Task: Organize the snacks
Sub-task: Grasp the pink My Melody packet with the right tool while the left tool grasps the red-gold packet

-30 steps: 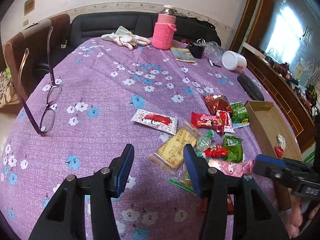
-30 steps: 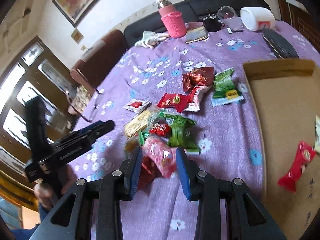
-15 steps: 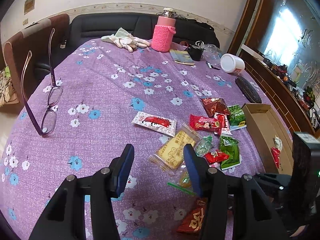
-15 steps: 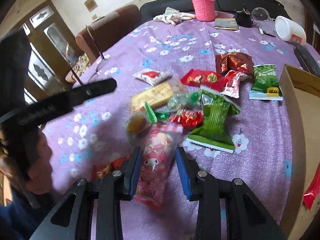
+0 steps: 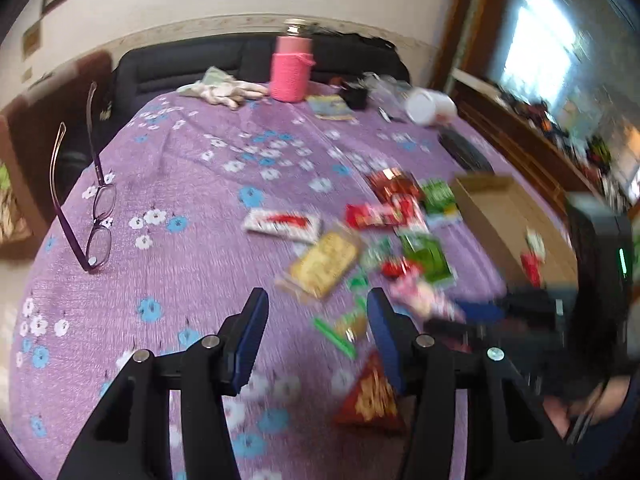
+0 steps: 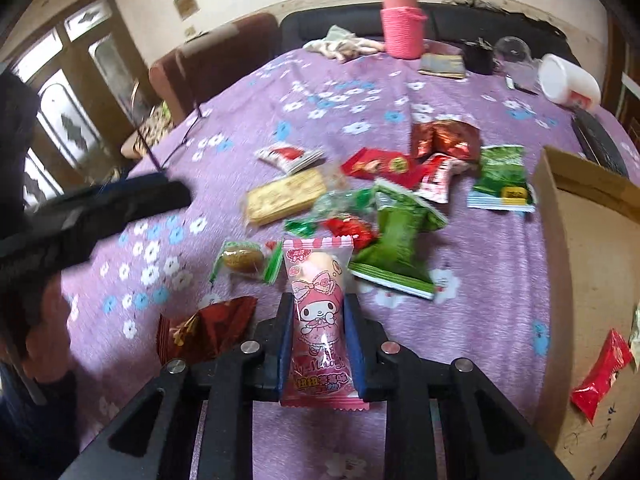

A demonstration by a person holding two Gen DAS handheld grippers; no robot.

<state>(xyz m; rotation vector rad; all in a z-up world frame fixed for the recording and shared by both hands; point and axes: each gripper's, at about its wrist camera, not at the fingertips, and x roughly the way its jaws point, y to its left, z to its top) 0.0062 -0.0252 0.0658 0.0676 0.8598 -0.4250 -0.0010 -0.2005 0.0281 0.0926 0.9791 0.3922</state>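
My right gripper [image 6: 317, 332] is shut on a pink snack packet [image 6: 318, 320] with a cartoon rabbit, held upright above the purple tablecloth; it shows blurred in the left wrist view [image 5: 420, 296]. My left gripper [image 5: 316, 332] is open and empty, low over the cloth. Several loose snacks lie ahead: a yellow cracker pack [image 6: 286, 196], a green packet [image 6: 400, 248], a dark red packet [image 6: 204, 326], a white and red packet [image 5: 284, 222]. A cardboard box [image 6: 592, 280] at right holds a red candy [image 6: 600, 372].
Purple glasses [image 5: 96, 216] stand at the left. At the table's far end are a pink flask [image 5: 290, 68], gloves [image 5: 224, 90], a white cup [image 5: 428, 106] and a black remote [image 5: 466, 154]. A chair [image 6: 216, 60] stands at the table's left side.
My right gripper has closed on the pink packet and lifted it clear of the pile. The left gripper has shifted slightly and stays open.
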